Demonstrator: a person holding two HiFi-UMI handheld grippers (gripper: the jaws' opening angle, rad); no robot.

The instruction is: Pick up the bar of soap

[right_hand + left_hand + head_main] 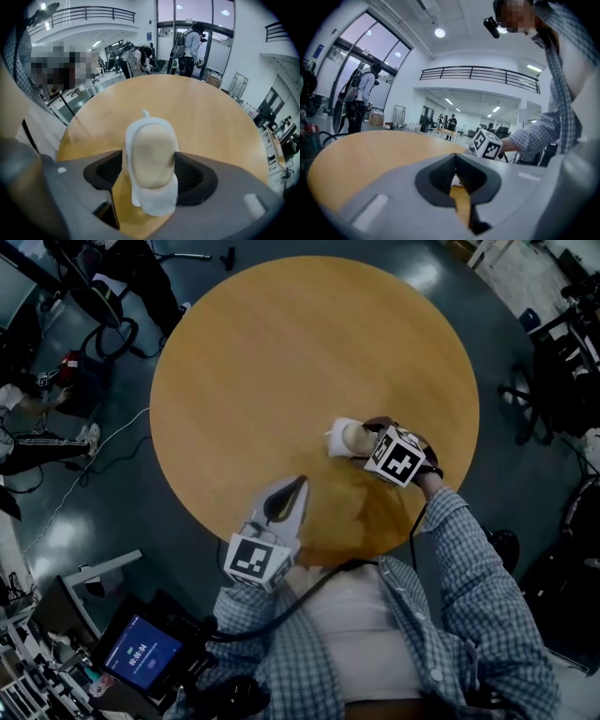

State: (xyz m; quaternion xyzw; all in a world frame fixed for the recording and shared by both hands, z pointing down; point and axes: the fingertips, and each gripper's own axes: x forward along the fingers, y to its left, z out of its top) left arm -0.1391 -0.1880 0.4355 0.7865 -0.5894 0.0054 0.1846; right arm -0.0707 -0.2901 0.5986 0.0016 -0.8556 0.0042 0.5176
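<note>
You stand on a glossy dark grey floor [122, 521]; a black-railed balcony [480, 75] crosses the white wall [408, 93], and tall glass doors [370, 51] let in daylight.

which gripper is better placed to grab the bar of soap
Right. The bar of soap stands on the table between the right gripper's open jaws, which probably need only close. The left gripper hangs over the table's near edge, jaws together, away from the soap.

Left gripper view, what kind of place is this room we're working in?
Probably a large open lab or office hall. A railed mezzanine runs along the far wall, tall glass doors stand at the left, and people stand well beyond the round wooden table.
</note>
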